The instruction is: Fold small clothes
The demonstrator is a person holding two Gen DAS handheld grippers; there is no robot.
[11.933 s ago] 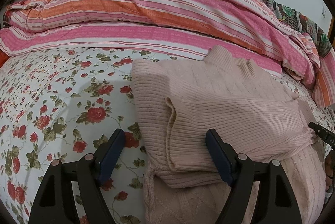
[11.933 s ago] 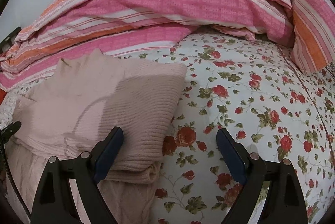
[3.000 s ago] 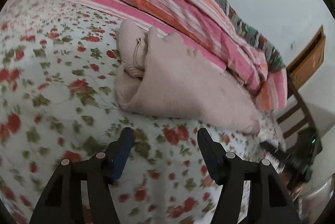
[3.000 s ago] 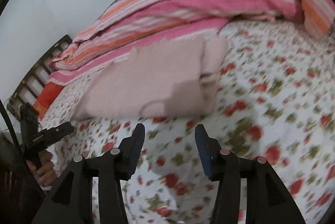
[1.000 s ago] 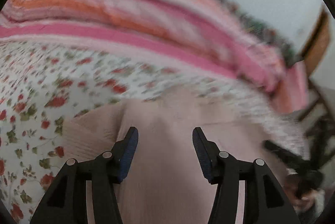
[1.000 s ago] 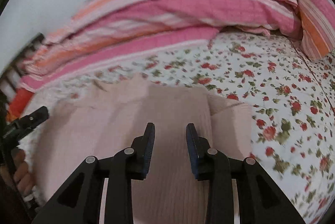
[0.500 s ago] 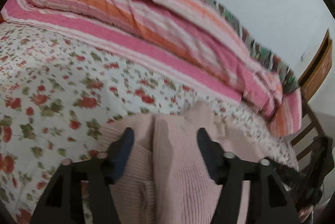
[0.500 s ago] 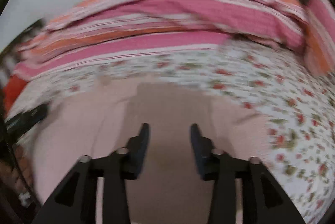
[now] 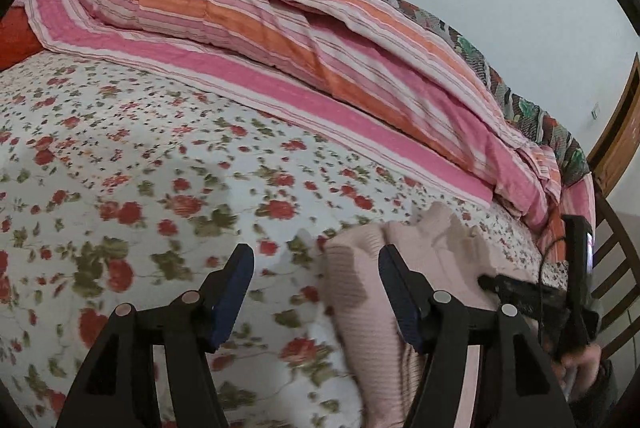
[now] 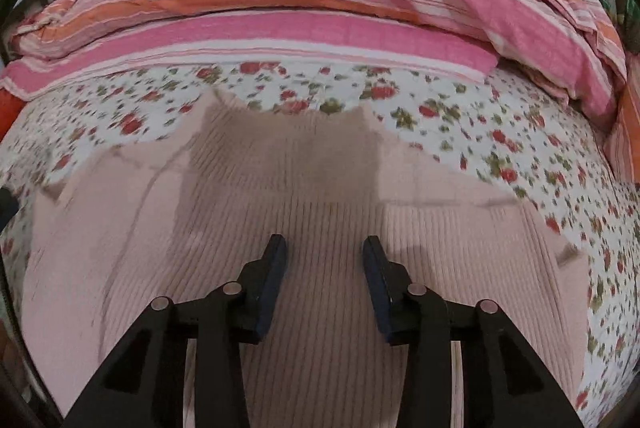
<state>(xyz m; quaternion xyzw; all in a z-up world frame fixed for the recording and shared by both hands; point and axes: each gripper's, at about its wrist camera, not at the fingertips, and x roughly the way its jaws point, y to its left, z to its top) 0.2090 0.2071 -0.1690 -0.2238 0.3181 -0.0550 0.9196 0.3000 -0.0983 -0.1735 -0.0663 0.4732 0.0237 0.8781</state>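
- Bed (image 9: 132,163), covered with a white sheet printed with red flowers; fills most of both views.
- Striped quilt (image 9: 304,39) in pink, orange and white, heaped along the far edge of the bed, next to the pale wall.
- Pink ribbed sweater (image 10: 320,195), folded, flat on the floral sheet; spreads across the lower half of the right wrist view, collar edge toward the quilt; in the left wrist view only its left end visible, at lower right.
- Left tongs (image 9: 316,292), open, jaws just widened, nothing pinched between them; left finger over bare sheet, right finger over the sweater's end.
- Right tongs (image 10: 324,270), part open, jaws just opening then narrowing slightly; above the middle of the sweater, no fabric gripped, shadow cast on the knit ahead.
- Right hand (image 9: 580,368) on its tool's handle, at the left view's lower right edge.
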